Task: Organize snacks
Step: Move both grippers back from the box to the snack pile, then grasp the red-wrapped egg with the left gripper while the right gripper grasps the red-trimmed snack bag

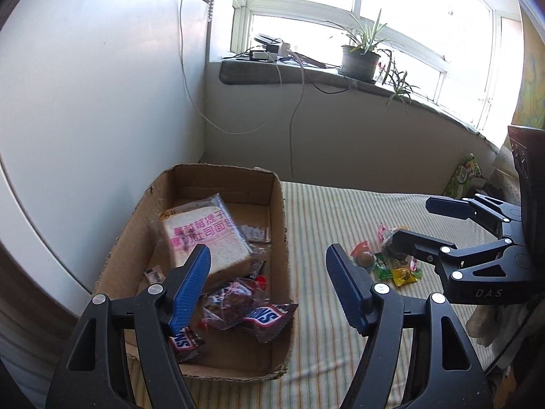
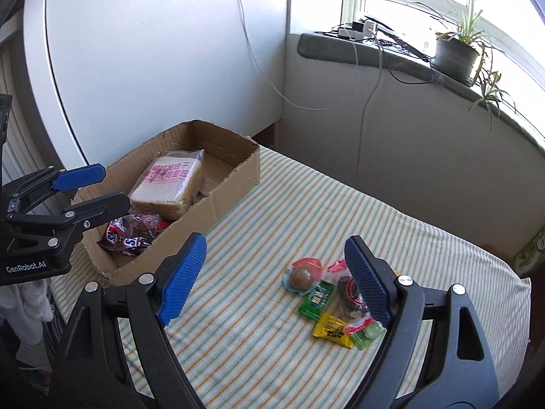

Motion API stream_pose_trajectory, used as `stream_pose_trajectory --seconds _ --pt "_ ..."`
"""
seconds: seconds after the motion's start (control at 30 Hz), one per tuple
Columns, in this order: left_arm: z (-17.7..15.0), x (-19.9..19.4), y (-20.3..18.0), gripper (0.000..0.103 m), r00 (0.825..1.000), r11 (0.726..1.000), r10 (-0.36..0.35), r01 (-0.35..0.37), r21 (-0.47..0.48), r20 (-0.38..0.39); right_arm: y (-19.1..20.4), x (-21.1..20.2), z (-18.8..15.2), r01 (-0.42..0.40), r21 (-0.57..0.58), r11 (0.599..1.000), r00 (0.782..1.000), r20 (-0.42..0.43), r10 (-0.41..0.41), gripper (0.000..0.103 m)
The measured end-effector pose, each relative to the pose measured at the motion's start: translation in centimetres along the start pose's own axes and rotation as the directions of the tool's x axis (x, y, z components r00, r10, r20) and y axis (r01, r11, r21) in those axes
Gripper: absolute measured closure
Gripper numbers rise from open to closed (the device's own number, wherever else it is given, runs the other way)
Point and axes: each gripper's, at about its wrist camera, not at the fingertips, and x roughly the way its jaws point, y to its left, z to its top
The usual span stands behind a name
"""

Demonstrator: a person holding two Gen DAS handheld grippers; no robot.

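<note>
Cardboard box (image 1: 279, 204) with bagged bread (image 1: 204, 238)

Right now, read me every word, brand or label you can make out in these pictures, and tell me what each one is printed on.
"SNICKERS", partly hidden: brown bar wrappers in the cardboard box.
"DAS": body of the right gripper, seen from the left wrist.
"GenRobot.AI": body of the left gripper, seen from the right wrist.
Pink Chinese characters: bread package; too blurred to quote reliably.
Print on the green candy and yellow candy: too small to read.
</note>
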Motion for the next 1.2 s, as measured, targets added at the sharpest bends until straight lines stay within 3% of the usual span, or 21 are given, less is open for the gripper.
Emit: stream_pose_trajectory --seconds 0.33,0.77,1.0,1.2 --pt "0.0 1.1 -4.4 0.033 0.998 0.997 -0.061 0.062 0.046 -0.019 -5.7 -1.6 -2.2 0.056 0.072 0.996 0.998 0.002 -0.056 0.017" --pt "-0.8 4.3 -8.3 0.033 0.986 0.989 -0.140 0.144 0.044 -0.092 -12.9 -0.9 -5.4 0.092 0.178 0.980 0.994 -0.077 -0.079 0.017" --pt "-1.5 7.2 -9.7 0.056 0.973 0.984 -0.169 0.176 0.033 -0.158 -14.9 0.5 -6.6 0.038 0.266 0.963 0.994 -0.106 -0.010 0.017" --pt "-1.9 9.3 -10.4 0.068 0.965 0.982 -0.174 0.186 0.043 -0.197 -13.5 1.7 -6.1 -0.020 0.221 0.975 0.993 -0.107 0.045 0.029"
